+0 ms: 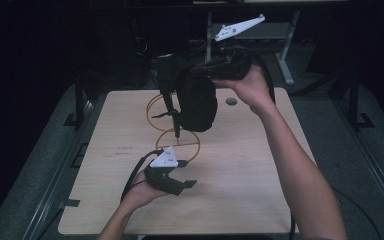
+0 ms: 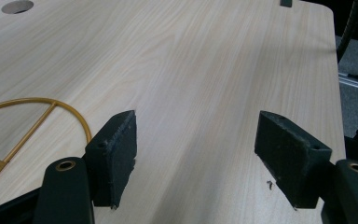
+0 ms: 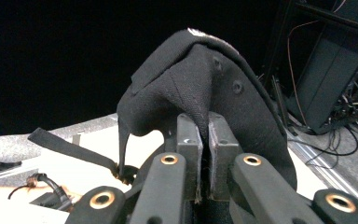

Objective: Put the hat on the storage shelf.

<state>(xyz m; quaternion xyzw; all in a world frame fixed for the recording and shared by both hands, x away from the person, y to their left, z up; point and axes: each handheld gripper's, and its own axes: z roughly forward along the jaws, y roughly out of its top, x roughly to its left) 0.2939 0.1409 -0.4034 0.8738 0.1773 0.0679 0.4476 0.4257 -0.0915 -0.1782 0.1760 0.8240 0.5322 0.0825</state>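
A black cloth cap (image 1: 196, 100) hangs above the far half of the table, and my right gripper (image 1: 202, 70) is shut on a fold of its fabric. In the right gripper view the cap (image 3: 205, 79) bulges up over the closed jaws of the right gripper (image 3: 208, 140), and a black strap (image 3: 70, 149) trails off to the left. A gold wire stand (image 1: 180, 145) with round rings sits on the table under and behind the cap. My left gripper (image 1: 187, 173) rests low near the stand's front ring, open, with nothing between its pads (image 2: 116, 144). The gold ring (image 2: 37, 112) curves past its left jaw.
The light wooden table (image 1: 240, 190) has a small round hole (image 1: 231, 101) at the far right, also seen in the left gripper view as the hole (image 2: 17, 6). Dark floor and a metal desk frame (image 1: 285, 55) lie beyond the far edge. Cables and equipment (image 3: 335, 93) stand at the right.
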